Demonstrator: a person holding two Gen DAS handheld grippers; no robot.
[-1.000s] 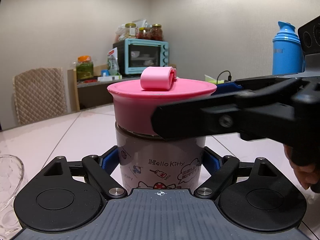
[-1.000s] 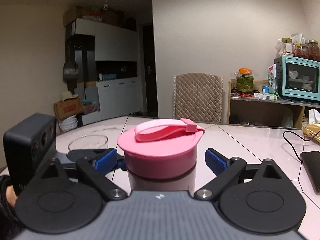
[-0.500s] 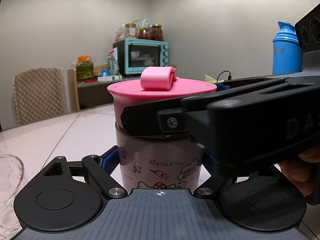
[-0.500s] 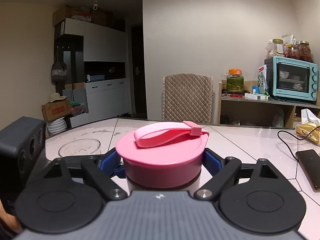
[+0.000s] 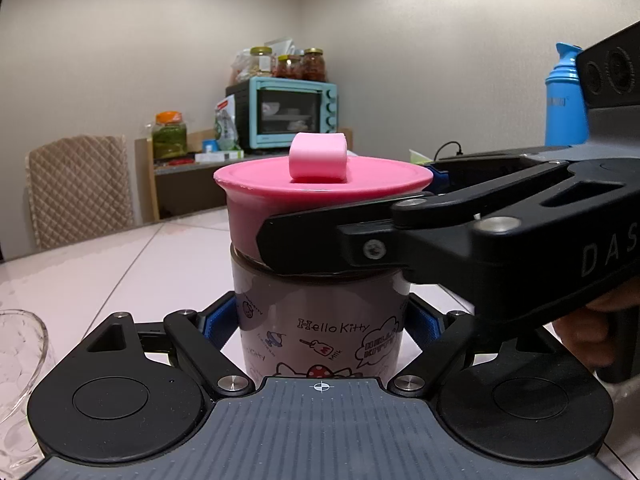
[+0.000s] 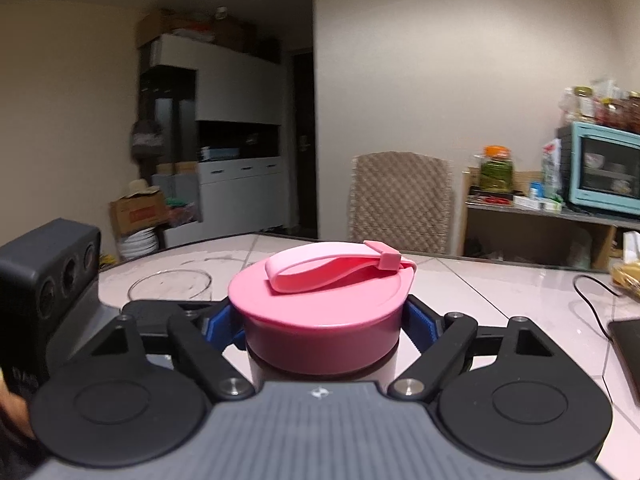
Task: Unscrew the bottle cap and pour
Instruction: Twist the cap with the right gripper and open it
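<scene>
A Hello Kitty bottle stands upright on the pale table, topped by a wide pink cap with a pink strap. My left gripper is shut on the bottle's body, blue pads against both sides. My right gripper is shut on the pink cap, with blue pads touching its sides; in the left wrist view its black finger crosses the cap's front. The cap's strap lies flat on top.
A clear glass bowl sits on the table behind the bottle to the left, also at the left wrist view's lower left. A blue thermos, a phone with a cable, a chair and a shelf with an oven stand around.
My right gripper closed onto the pink cap and has turned with it; the strap end now points further right and the room view has swung. The left gripper and bottle stayed still.
</scene>
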